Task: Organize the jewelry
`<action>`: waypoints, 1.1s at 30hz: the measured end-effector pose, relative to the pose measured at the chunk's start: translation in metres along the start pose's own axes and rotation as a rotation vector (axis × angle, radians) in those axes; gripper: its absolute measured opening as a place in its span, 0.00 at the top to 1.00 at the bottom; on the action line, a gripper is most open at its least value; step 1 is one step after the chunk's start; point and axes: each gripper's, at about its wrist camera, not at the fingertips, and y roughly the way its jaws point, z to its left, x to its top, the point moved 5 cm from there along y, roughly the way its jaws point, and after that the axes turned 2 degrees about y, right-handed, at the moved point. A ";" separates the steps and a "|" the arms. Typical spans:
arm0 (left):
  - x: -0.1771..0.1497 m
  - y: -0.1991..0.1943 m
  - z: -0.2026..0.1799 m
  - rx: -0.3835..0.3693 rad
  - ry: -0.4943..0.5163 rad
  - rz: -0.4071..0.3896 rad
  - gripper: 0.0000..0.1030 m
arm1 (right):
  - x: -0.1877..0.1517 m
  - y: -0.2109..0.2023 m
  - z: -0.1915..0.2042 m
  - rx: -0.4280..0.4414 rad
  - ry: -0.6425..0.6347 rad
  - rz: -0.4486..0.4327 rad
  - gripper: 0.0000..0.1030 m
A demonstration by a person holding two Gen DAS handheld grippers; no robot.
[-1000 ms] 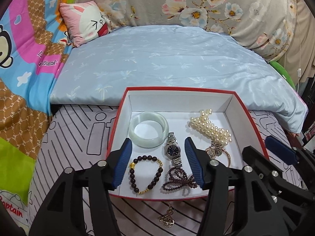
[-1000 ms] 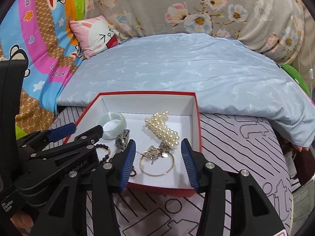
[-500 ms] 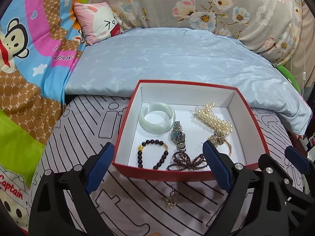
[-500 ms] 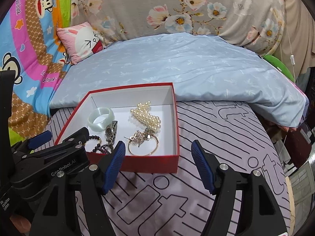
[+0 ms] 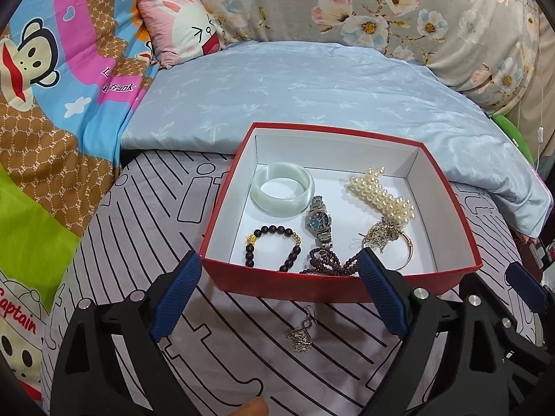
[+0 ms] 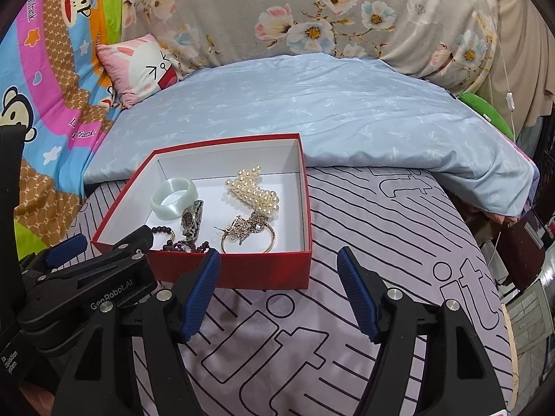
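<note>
Both hand-held grippers had backed off the box (image 5: pixel 333 286) since 1 s ago and spread wide; left (image 5: pixel 277 298) and right (image 6: pixel 279 291) held nothing. Box sat frame center on the striped bed sheet (image 5: pixel 145 242), holding bangle (image 5: pixel 282 193), watch (image 5: pixel 319 222), pearls (image 5: pixel 381 194), and bead bracelets. One pendant (image 5: pixel 300 334) lay outside, lower center, between the left fingers. Bare sheet lay right of the box.

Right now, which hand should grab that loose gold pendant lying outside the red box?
Left, probably. The pendant lies on the striped sheet just in front of the box, between the open fingers of the left tool. The right tool, also open, faces bare sheet, and its view shows no pendant.
</note>
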 end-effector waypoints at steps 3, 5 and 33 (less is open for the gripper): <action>-0.001 0.000 0.001 0.003 0.000 0.002 0.14 | 0.000 0.000 0.000 0.000 -0.001 -0.001 0.34; -0.001 0.000 0.000 0.005 0.000 0.001 0.14 | 0.000 0.000 0.000 0.001 0.000 -0.001 0.34; 0.004 0.002 -0.001 0.021 0.012 0.002 0.14 | 0.000 0.001 0.001 0.003 0.003 -0.001 0.34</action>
